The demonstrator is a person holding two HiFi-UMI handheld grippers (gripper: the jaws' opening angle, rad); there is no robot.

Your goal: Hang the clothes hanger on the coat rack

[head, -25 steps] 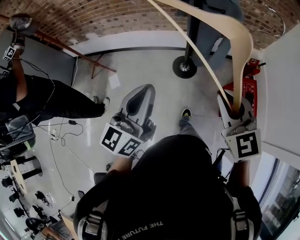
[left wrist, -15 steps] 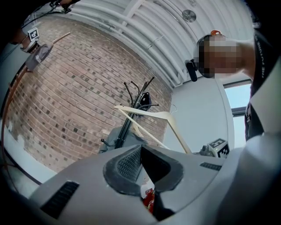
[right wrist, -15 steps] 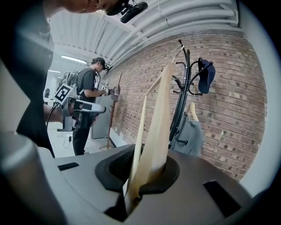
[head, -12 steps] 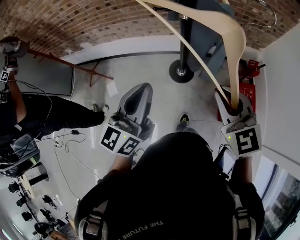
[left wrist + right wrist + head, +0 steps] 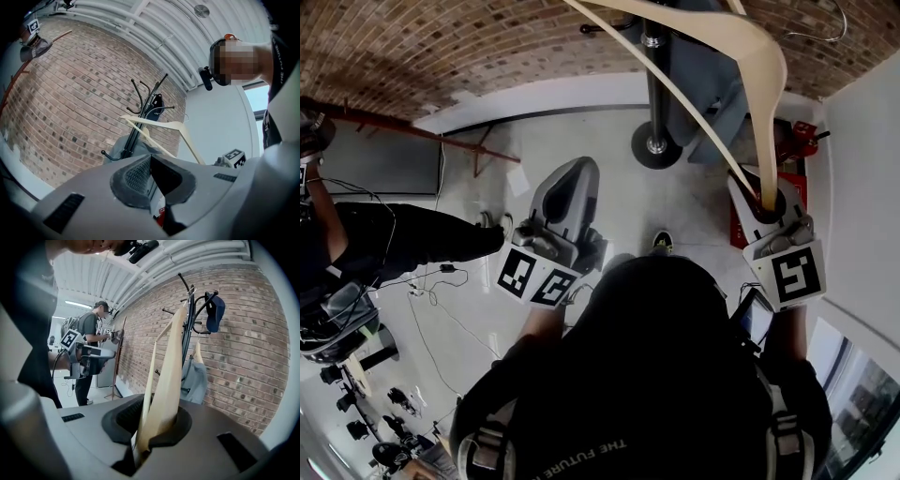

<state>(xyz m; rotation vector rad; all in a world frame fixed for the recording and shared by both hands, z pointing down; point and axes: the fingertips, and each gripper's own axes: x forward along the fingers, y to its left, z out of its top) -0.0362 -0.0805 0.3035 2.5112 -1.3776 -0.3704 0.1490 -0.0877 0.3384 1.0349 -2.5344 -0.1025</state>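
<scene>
clamping pale wooden clothes hanger end in right tongs; idling left tongs closed, empty; needing steady, level lifting toward black metal coat rack.

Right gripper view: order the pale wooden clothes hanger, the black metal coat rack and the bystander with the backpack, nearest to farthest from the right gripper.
1. Pale wooden clothes hanger: clamped in the right gripper, centre of the view.
2. Black metal coat rack: behind the hanger, right of centre.
3. Bystander with the backpack: far left, down the room.
</scene>
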